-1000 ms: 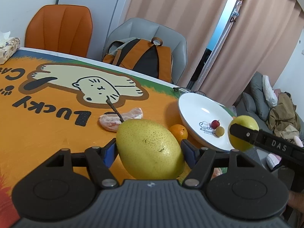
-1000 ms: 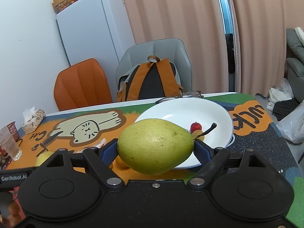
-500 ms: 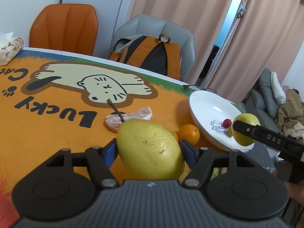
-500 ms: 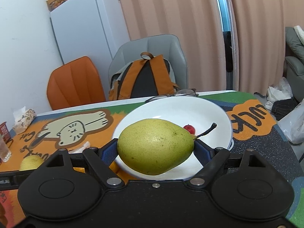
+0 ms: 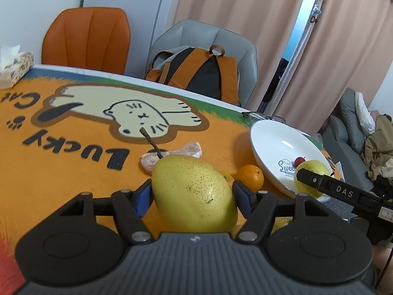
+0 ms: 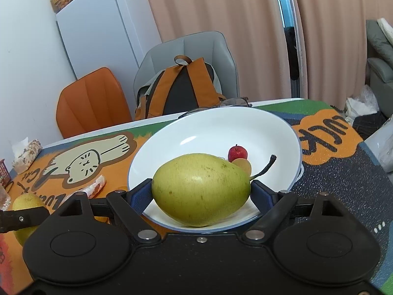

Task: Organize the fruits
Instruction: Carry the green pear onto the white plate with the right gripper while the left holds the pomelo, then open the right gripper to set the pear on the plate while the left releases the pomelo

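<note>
r gripper [image 6: 201, 191] w/ green pear [image 6: 200, 188] has come down + fwd since a sec ago: plate [image 6: 282, 127] now fills its view and the pear hangs right over the near rim, stem pointing to the far right side, by the small red fruit [image 6: 237, 153] and yellowish one [image 6: 243, 166] already in the plate. pads still on the pear's two ends, so it's clamped. whether it rests on the plate yet, can't tell

l gripper [image 5: 192, 191] barely moved, jaws closing, gripping the yellow pear [image 5: 194, 191] above the mat [image 5: 61, 172], left of the plate. mandarin [image 5: 248, 177] + peeled segment [image 5: 172, 154] still on the mat near the plate's left edge

judgement: r pear is about to be set down, l pear goes next, then the loose citrus
</note>
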A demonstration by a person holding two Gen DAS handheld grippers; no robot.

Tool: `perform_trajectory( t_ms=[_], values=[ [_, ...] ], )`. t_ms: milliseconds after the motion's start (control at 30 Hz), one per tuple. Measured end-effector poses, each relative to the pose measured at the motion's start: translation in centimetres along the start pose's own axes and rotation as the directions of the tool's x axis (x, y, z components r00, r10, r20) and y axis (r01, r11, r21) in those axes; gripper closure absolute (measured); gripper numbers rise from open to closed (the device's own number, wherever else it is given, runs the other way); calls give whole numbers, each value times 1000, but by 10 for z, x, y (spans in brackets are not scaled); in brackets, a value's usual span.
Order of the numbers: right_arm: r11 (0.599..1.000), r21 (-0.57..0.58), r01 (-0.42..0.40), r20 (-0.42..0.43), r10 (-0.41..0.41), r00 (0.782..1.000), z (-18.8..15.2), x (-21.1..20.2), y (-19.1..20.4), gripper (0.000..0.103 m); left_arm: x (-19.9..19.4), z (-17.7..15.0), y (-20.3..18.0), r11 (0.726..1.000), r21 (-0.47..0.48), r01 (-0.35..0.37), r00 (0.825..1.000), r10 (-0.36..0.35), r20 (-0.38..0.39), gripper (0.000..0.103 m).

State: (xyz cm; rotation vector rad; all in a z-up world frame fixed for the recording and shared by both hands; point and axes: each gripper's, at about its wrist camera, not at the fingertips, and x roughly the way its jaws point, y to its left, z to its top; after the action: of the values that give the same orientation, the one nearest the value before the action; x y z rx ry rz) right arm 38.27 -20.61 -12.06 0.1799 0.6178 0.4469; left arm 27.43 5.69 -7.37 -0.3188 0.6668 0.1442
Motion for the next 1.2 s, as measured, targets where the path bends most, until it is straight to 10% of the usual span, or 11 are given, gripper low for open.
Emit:
perform_trajectory(
  t_ms=[133, 267, 967, 1200],
  values=[
    [999, 4, -32, 24, 32, 999, 1, -5, -3, 19, -1, 9, -10, 999, 32, -3, 1000, 2, 23, 45],
    [999, 10, -51, 35, 51, 998, 1, -11, -5, 19, 6, 14, -22, 997, 61, 41, 999, -43, 21, 80],
    [999, 25, -38, 42, 37, 998, 1, -11, -12, 18, 42, 0, -10, 1000, -5, 11, 997, -11, -75, 76],
    [998, 21, -56, 52, 55, 997, 2, -16, -10, 18, 21, 2, -15, 1000, 11, 17, 999, -16, -51, 53]
  ],
)
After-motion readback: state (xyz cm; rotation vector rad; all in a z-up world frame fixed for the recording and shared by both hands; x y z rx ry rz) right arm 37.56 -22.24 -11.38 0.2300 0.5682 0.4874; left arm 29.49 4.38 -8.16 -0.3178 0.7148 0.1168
